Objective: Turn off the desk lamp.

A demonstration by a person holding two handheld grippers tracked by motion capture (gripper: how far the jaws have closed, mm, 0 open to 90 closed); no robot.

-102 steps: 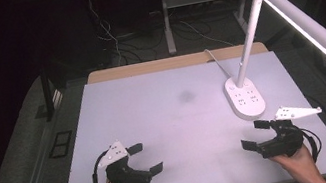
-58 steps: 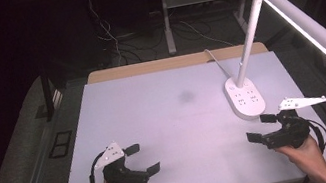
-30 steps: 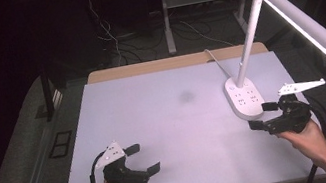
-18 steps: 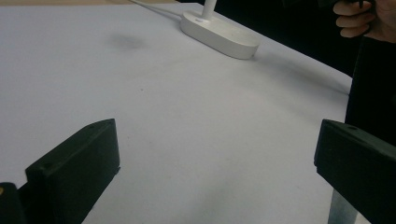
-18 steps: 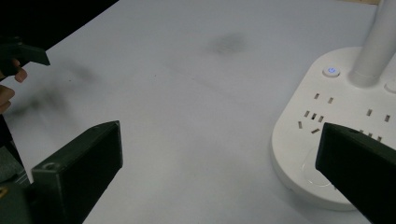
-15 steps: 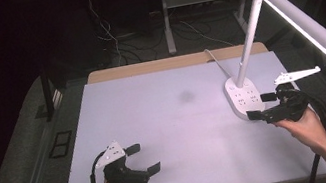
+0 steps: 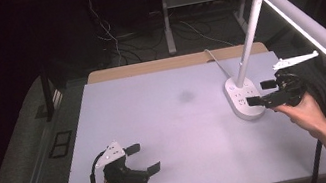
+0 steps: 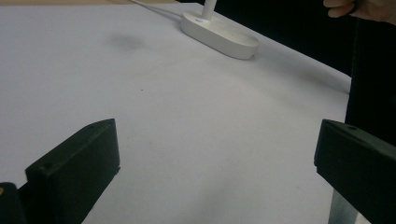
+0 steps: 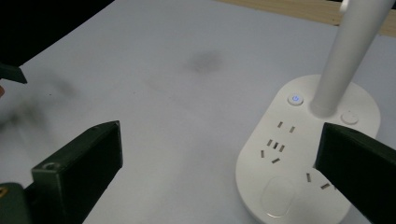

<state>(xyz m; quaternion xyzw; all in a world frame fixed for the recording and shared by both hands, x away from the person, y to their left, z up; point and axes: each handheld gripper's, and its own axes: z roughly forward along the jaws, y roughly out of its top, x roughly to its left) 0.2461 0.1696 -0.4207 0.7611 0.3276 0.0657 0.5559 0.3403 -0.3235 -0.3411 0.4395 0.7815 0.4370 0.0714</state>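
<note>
A white desk lamp stands at the table's right, its oval base (image 7: 242,99) carrying sockets and buttons. Its stem (image 7: 247,36) slants up to a long head (image 7: 316,34). My right gripper (image 7: 260,93) is open and hovers at the base's right side, pointing left across it. In the right gripper view, the base (image 9: 299,158) lies between and ahead of the spread jaws of my right gripper (image 9: 219,163), and a power button (image 9: 294,99) glows blue beside the stem (image 9: 348,51). My left gripper (image 7: 143,158) rests open and holds nothing at the front left.
The white table top (image 7: 171,120) has a faint dark smudge (image 7: 186,96) near its middle. The lamp's cord (image 7: 212,57) runs off the back edge. In the left gripper view, the lamp base (image 8: 219,35) sits far off and a hand (image 8: 359,9) is at the top right.
My right gripper has risen from the table's front right and moved forward to the lamp base, still open. The left gripper has stayed put.
</note>
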